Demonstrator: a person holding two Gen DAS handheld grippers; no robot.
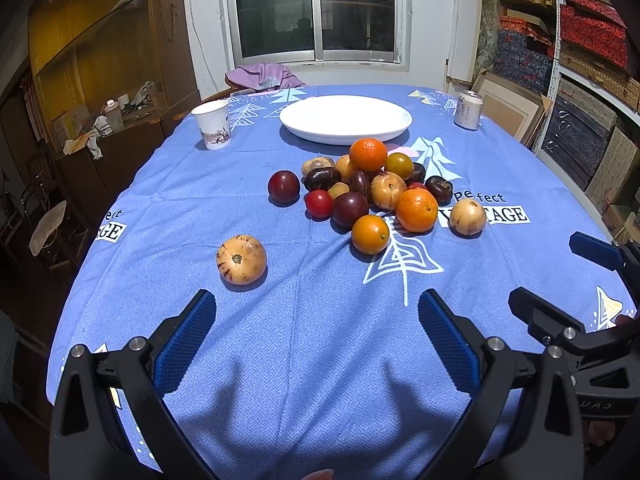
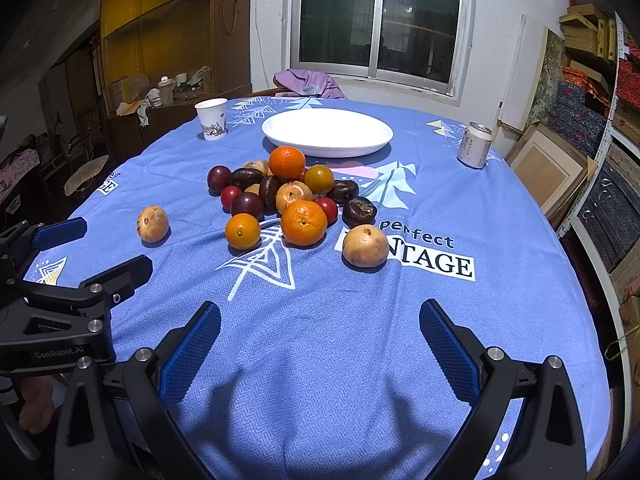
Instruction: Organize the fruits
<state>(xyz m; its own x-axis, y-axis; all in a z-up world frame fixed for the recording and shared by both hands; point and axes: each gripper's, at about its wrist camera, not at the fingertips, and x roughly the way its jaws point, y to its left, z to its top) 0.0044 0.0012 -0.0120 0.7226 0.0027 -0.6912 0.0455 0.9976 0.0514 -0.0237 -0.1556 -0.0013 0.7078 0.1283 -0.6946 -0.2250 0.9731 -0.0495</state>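
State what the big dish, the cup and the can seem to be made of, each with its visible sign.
Dish: probably glazed ceramic or melamine; smooth, glossy white.
Cup: likely paper; thin matte wall, printed picture.
Can: likely aluminium; silvery rim, printed side.

A blue tablecloth (image 1: 320, 360) patterned with white tree outlines was seen under orange, dark red and tan fruits (image 1: 376, 192), a white plate (image 1: 346, 118), and blue-padded grippers.

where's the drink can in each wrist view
Left wrist: the drink can stands upper right, far side of the tablecloth, right of the white plate.
Right wrist: the drink can is right of centre, again right of the white plate.
Shared landmark: the white plate.
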